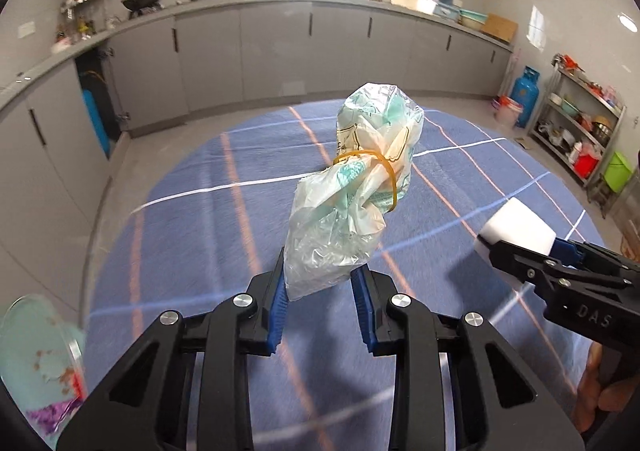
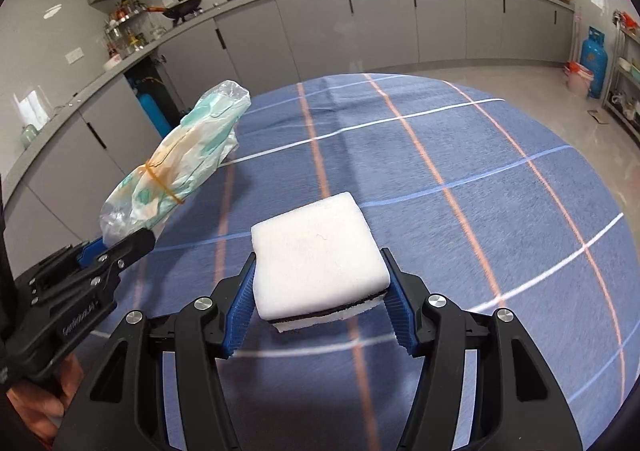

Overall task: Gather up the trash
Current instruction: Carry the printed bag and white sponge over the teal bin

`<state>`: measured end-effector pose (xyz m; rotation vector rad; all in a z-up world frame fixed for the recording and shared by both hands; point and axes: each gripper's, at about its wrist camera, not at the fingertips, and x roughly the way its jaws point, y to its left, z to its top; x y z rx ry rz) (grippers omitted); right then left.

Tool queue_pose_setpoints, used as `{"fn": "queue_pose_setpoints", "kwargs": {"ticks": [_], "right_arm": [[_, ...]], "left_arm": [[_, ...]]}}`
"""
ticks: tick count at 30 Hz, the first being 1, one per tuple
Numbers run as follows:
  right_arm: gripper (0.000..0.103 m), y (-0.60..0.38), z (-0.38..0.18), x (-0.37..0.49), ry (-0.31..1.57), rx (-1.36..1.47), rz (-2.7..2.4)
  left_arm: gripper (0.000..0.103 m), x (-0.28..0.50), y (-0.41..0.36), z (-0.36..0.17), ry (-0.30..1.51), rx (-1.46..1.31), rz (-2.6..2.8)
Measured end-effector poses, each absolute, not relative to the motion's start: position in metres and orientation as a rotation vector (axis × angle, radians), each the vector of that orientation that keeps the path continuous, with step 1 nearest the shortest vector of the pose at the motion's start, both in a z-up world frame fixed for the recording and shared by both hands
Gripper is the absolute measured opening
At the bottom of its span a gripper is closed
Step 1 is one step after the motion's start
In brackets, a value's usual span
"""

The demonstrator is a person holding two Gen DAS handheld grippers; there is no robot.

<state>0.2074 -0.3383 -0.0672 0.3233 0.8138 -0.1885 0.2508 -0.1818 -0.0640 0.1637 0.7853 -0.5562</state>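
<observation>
Both grippers are loaded and raised over the blue plaid-clothed round bench (image 1: 192, 219).

In the left wrist view, your left gripper (image 1: 320, 283) pinches the loose, clear end of a crinkled plastic bag bundle printed in teal and cinched with a yellow rubber band (image 1: 360, 179); gripped at that thin tail, the soft bulk stands up above the bench, likely so it carries cleanly to a bin. To the right of the bag, your right gripper (image 1: 516, 251) clamps the white foam block. In the right wrist view, your right gripper (image 2: 320, 283) squeezes a white square sponge block with a dark layer underneath (image 2: 318, 255) by its side faces, flat above the bench; the bag (image 2: 176, 159) rises at the left, held by your left gripper (image 2: 116, 247).
</observation>
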Motion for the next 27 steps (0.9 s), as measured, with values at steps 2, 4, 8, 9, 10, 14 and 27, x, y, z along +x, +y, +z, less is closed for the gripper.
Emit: {"fn": "queue_pose_setpoints", "kwargs": {"ticks": [2,4,8,9,10,14,27], "right_arm": [[0.058,-0.328,-0.064,0.203,0.802,0.328,-0.173],[0.058,-0.318,-0.061,0.200,0.795,0.330,-0.155],[0.058,-0.292,-0.055,0.193,0.782,0.320,-0.116],[0.058,-0.286,-0.054,0.191,0.780,0.320,-0.105],[0.058,-0.279,-0.053,0.190,0.779,0.318,-0.096],[0.058,-0.259,-0.049,0.184,0.767,0.306,-0.069],[0.058,-0.196,-0.036,0.159,0.734,0.259,-0.001]], "left_arm": [[0.030,0.239,-0.166,-0.058,0.780,0.141,-0.529],[0.030,0.229,-0.152,-0.055,0.787,0.117,-0.503],[0.030,0.210,-0.124,-0.054,0.783,0.105,-0.445],[0.030,0.205,-0.119,-0.054,0.784,0.103,-0.430],[0.030,0.201,-0.110,-0.054,0.786,0.095,-0.413],[0.030,0.186,-0.083,-0.053,0.786,0.058,-0.371],[0.030,0.145,-0.030,-0.044,0.739,0.034,-0.276]]}}
